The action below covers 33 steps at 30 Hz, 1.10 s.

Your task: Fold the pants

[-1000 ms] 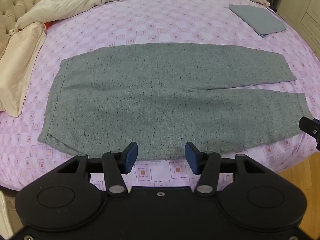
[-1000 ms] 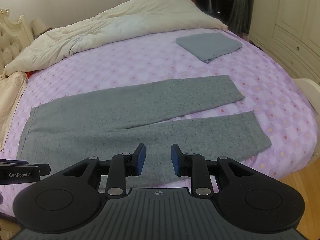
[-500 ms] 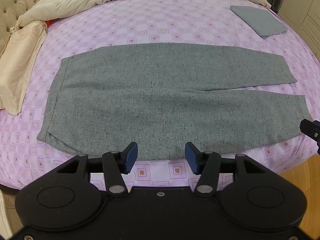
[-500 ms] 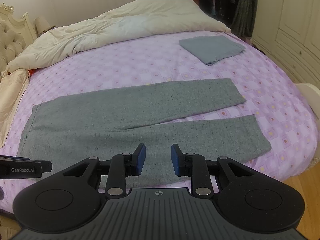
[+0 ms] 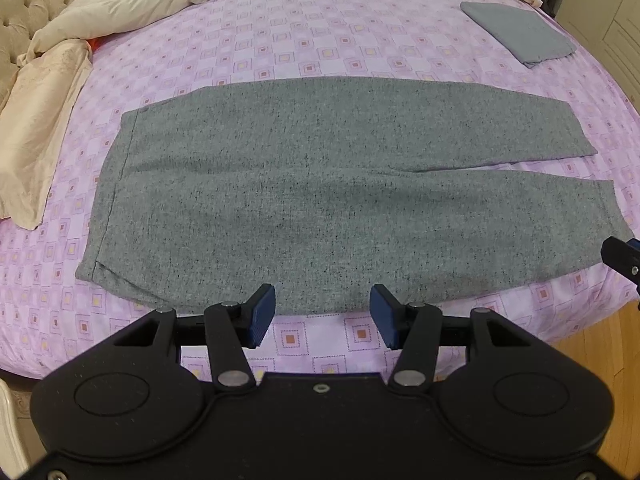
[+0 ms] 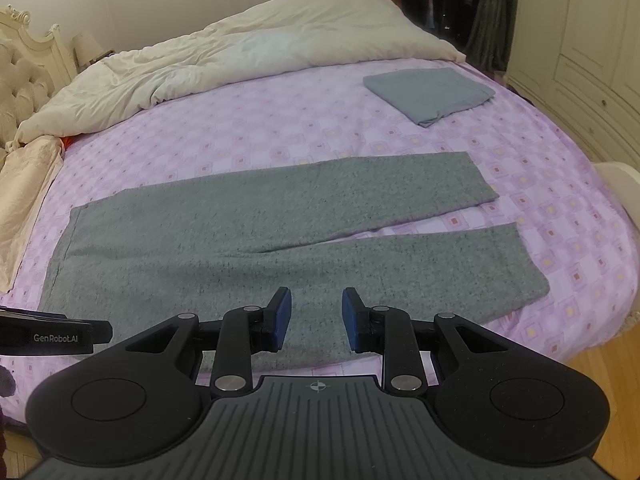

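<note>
Grey knit pants (image 5: 320, 192) lie flat on the purple patterned bed, waistband at the left, two legs running right with a narrow split between them. They also show in the right wrist view (image 6: 280, 240). My left gripper (image 5: 322, 312) is open and empty, just above the near hem of the pants around the middle. My right gripper (image 6: 315, 314) is open and empty above the near leg. The right gripper's tip (image 5: 622, 260) shows at the left view's right edge. The left gripper's body (image 6: 52, 334) shows at the right view's left edge.
A folded blue-grey cloth (image 6: 430, 94) lies at the bed's far right. A cream duvet (image 6: 240, 60) is piled along the far side. A beige cloth (image 5: 36, 128) lies at the left by the tufted headboard. Wooden floor (image 5: 592, 352) shows past the bed's near edge.
Both grippers have shifted slightly; the views now look a little further over the bed. The pants lie unmoved and both grippers stay open.
</note>
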Motion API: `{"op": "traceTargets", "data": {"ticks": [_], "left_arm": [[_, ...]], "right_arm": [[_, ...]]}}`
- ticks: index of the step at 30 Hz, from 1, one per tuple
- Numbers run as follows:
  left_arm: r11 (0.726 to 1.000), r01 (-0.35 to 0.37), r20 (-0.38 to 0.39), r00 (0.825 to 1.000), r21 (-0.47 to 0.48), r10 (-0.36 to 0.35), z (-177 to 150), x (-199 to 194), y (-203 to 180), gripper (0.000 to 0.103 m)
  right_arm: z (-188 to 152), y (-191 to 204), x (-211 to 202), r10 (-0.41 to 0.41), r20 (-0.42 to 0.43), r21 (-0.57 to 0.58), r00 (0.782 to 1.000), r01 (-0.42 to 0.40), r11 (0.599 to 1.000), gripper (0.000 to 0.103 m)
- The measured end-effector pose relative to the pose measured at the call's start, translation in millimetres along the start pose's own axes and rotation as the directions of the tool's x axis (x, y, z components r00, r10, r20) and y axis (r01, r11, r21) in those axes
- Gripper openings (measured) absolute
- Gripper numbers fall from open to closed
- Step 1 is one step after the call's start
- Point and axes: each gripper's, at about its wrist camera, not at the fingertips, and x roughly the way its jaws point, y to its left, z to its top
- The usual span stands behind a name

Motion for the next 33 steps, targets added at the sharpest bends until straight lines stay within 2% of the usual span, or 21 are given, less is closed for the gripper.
{"op": "traceTargets", "data": {"ticks": [16, 22, 26, 29, 33], "left_arm": [[1.0, -0.005, -0.01, 1.0, -0.013, 0.005, -1.7, 3.3, 2.9, 0.059], [1.0, -0.001, 0.014, 1.0, 0.009, 0.001, -5.2, -0.8, 0.7, 0.059], [1.0, -0.005, 0.014, 1.0, 0.011, 0.005, -8.0, -1.4, 2.9, 0.059], [0.999, -0.036, 0.019, 0.999, 0.011, 0.036, -10.1, -0.8, 6.5, 0.054], [0.998, -0.058, 0.024, 0.998, 0.003, 0.058, -10.2, 2.5, 16.1, 0.054]], "right_arm": [[-0.1, 1.5, 5.2, 0.017, -0.013, -0.01, 1.0, -0.018, 1.0, 0.027], [-0.9, -1.3, 9.8, 0.037, -0.016, 0.003, 0.999, -0.037, 0.999, 0.027], [-4.7, -5.0, 15.5, 0.049, -0.033, 0.032, 0.998, -0.048, 0.998, 0.027], [-8.3, -8.0, 22.7, 0.058, -0.055, 0.075, 0.997, -0.053, 0.996, 0.027], [-11.8, -11.8, 37.2, 0.073, -0.093, 0.127, 0.993, -0.061, 0.99, 0.027]]}}
